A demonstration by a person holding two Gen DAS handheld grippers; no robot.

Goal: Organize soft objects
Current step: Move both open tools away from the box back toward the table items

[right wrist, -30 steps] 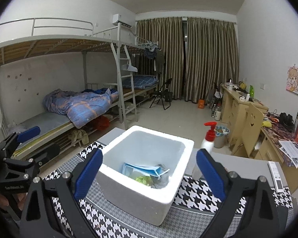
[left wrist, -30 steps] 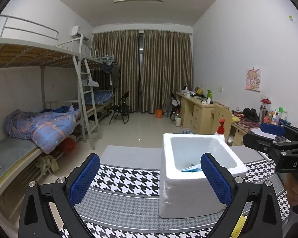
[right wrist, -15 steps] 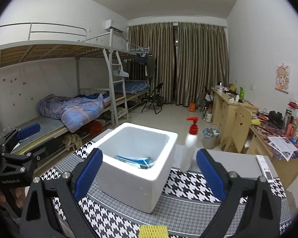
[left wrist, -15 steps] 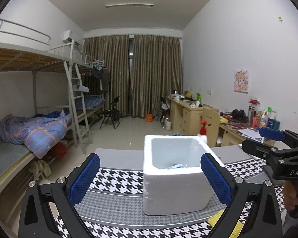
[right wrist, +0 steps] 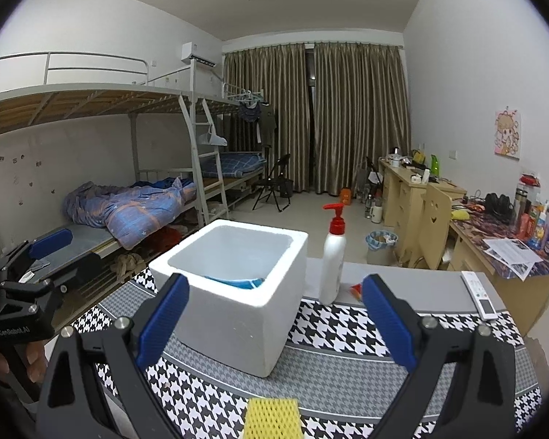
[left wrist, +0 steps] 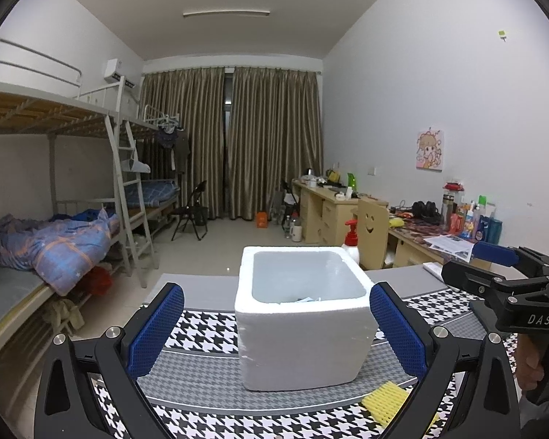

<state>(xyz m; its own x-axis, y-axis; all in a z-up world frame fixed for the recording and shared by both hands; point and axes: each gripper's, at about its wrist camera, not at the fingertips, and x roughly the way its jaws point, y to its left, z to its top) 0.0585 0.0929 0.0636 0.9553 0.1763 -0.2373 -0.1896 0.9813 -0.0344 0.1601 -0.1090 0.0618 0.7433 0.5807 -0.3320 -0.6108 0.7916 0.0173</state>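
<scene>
A bench [right wrist: 413,285] covered by a black-and-white houndstooth cloth [right wrist: 347,329] stands in a dormitory room with bunk beds [right wrist: 91,109] and closed brown curtains [left wrist: 234,139]. On the cloth sits a white foam box [left wrist: 303,347], a blue-edged soft item [right wrist: 238,282] showing inside it. A yellow mesh sponge [right wrist: 272,419] lies near the bench's front edge. The left hand-held gripper [left wrist: 276,327] and right hand-held gripper [right wrist: 274,320] are both spread wide, holding nothing.
</scene>
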